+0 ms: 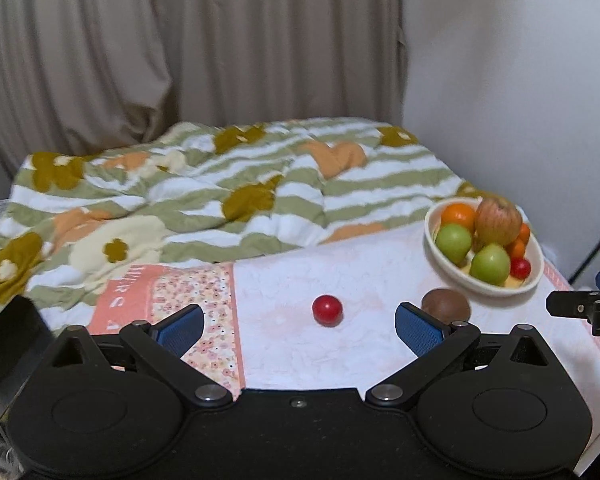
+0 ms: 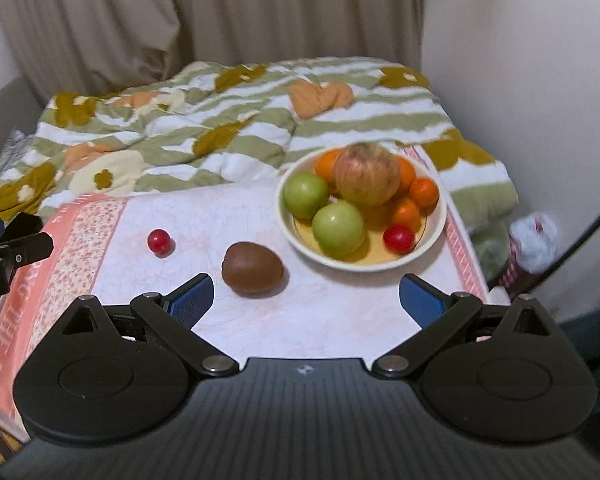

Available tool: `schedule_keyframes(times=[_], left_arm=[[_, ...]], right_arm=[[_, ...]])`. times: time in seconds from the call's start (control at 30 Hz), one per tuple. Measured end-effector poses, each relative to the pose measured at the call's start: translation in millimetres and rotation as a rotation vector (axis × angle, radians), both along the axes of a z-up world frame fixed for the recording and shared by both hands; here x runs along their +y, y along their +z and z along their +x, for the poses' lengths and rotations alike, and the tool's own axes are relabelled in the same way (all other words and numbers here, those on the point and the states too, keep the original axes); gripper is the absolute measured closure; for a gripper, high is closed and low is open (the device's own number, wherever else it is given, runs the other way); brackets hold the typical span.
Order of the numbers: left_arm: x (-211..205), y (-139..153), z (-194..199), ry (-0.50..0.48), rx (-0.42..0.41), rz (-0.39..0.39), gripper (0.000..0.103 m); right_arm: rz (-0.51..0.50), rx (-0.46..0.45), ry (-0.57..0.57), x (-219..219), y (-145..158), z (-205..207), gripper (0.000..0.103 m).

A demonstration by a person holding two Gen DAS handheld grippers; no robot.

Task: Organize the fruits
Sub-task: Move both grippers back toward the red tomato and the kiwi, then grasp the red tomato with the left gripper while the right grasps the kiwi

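A white bowl on the pink-and-white cloth holds a large red-yellow apple, two green apples, several oranges and a small red fruit. A small red fruit and a brown kiwi lie loose on the cloth. My left gripper is open and empty, just short of the red fruit. My right gripper is open and empty, with the kiwi just ahead of its left finger.
The cloth covers a small table with edges at the right and front. A rumpled green-striped floral blanket lies behind it. Curtains and a white wall stand at the back. A white bag sits on the floor at the right.
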State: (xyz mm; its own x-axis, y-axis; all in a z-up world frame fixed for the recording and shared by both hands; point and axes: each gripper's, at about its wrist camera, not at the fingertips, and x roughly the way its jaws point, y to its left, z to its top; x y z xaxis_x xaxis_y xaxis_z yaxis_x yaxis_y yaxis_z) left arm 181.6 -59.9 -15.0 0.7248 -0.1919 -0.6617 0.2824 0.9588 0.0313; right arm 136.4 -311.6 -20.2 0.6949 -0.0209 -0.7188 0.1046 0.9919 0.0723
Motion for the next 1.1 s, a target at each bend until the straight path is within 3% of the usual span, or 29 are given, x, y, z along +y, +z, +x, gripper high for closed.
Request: schedule_keyframes(times=[0.23,0.43,0.57,0.73,0.8,1.03,1.1], left_arm=[[16,-32,54,-0.137,0.081,-0.015,0.0],[15,-63,89,-0.229,0.182,-0.049,0.005],[4,-83,102,-0.281,0.235,-0.049,0.02],[-6,-94,113,-0.304,0.234,-0.059,0.027],[-11,-99,117,-0.317,0.239,-0.05,0.039],[-19,-110,124,-0.327,0.247,-0.039,0.045],[-20,-111,124,-0.324,0.246,-0.037,0.055]], right_arm=[[0.02,0.06,-0.138,32,-25,26,0.0],[0.042,0.102,-0.192,43,-50,52,0.0],[0.055,0.125,-0.208,46,-65,65,0.0],[0.086,0.14,-0.22,47,-80,74,0.0],[0.095,0.14,-0.218,47,-83,76,0.0],[0.094,0.145,-0.197,46,-90,87,0.0],[0.095,0.15,-0.189,46,-92,91,0.0]])
